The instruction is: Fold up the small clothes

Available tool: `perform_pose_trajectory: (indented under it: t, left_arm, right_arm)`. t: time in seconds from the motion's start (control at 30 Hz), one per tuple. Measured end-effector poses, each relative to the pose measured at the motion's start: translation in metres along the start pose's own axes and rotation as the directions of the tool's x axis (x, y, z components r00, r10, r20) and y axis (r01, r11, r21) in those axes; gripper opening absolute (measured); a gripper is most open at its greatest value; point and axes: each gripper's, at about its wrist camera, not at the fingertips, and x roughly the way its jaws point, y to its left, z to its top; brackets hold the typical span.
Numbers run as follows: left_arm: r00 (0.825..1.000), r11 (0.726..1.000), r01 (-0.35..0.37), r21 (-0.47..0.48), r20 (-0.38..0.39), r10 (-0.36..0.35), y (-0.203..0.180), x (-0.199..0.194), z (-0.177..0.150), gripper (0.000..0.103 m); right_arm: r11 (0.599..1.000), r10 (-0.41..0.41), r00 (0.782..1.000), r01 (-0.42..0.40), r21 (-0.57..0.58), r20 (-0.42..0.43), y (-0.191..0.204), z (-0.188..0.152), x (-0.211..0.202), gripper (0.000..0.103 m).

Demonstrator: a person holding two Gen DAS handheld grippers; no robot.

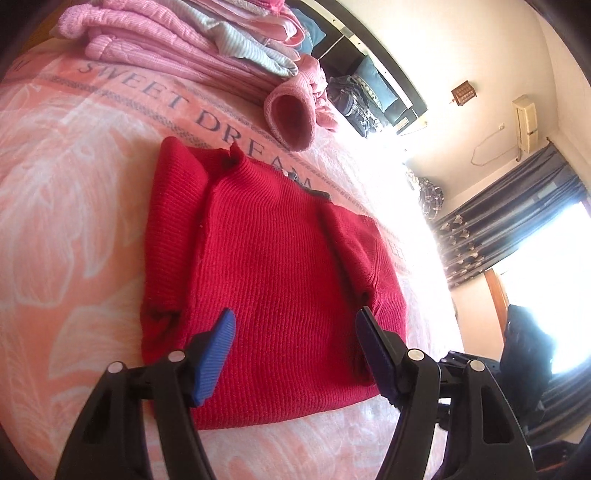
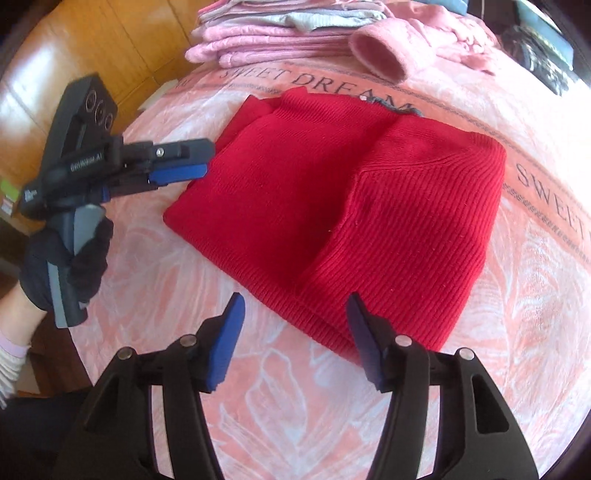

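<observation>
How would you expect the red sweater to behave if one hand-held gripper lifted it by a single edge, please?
The red sweater is a ribbed knit, so it would likely droop and unfold rather than hold its folded shape. It looks thick, probably heavy for its size. The ribbing should grip the pads well, so slipping seems unlikely.

Left wrist cam sits low and close over my left claw (image 1: 295,332), looking across the red sweater (image 1: 266,266) toward the window wall. Right wrist cam looks down over my right claw (image 2: 295,321) from the sweater's other side. Both share sweater, pink blanket (image 1: 74,184), folded pile (image 1: 177,33).
</observation>
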Motion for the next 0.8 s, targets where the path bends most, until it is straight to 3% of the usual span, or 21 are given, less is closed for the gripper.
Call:
perform_pose_trajectory:
  t: [0.07, 0.17, 0.23, 0.3, 0.33, 0.37, 0.43, 0.53, 0.7, 0.8]
  left_arm:
    - [1.000, 1.000, 0.005, 0.000, -0.009, -0.005, -0.002, 0.003, 0.000, 0.068]
    - [1.000, 1.000, 0.007, 0.006, -0.025, -0.006, -0.006, 0.009, -0.002, 0.068]
    - [0.999, 1.000, 0.013, 0.005, -0.035, -0.013, -0.009, 0.012, -0.004, 0.068]
    - [0.999, 1.000, 0.020, 0.003, -0.043, -0.020, -0.011, 0.016, -0.005, 0.068]
    - [0.999, 1.000, 0.025, 0.004, -0.045, -0.024, -0.013, 0.017, -0.005, 0.068]
    - [0.998, 1.000, 0.029, 0.005, -0.048, -0.029, -0.015, 0.019, -0.005, 0.068]
    - [0.997, 0.999, 0.046, -0.005, -0.055, -0.046, -0.019, 0.024, -0.005, 0.068]
    - [0.992, 0.993, 0.103, -0.062, -0.072, -0.107, -0.022, 0.037, -0.003, 0.070]
    - [0.960, 0.949, 0.233, -0.214, -0.106, -0.260, -0.030, 0.081, 0.001, 0.070]
    - [0.938, 0.913, 0.278, -0.300, -0.123, -0.325, -0.034, 0.116, 0.003, 0.070]
  right_arm:
    - [0.998, -0.046, 0.999, 0.046, -0.046, -0.013, 0.006, -0.001, 0.012, 0.065]
    - [0.997, -0.068, 0.997, 0.067, -0.041, -0.039, 0.002, -0.003, 0.029, 0.063]
    - [0.996, -0.083, 0.995, 0.082, -0.023, -0.053, -0.007, -0.003, 0.036, 0.049]
    - [0.996, -0.083, 0.995, 0.084, 0.008, -0.055, -0.019, -0.003, 0.039, 0.028]
    - [0.998, -0.056, 0.997, 0.058, 0.038, -0.048, -0.027, -0.004, 0.037, 0.023]
    - [0.997, -0.021, 0.999, 0.024, 0.073, -0.037, -0.036, -0.005, 0.034, 0.011]
    - [0.986, 0.068, 0.998, -0.066, 0.155, -0.010, -0.054, -0.008, 0.025, 0.010]
    - [0.944, 0.205, 0.977, -0.212, 0.252, 0.056, -0.076, -0.016, 0.008, 0.009]
    - [0.898, 0.294, 0.945, -0.324, 0.299, 0.140, -0.096, -0.021, -0.021, 0.009]
    - [0.894, 0.308, 0.936, -0.347, 0.285, 0.173, -0.099, -0.021, -0.036, 0.008]
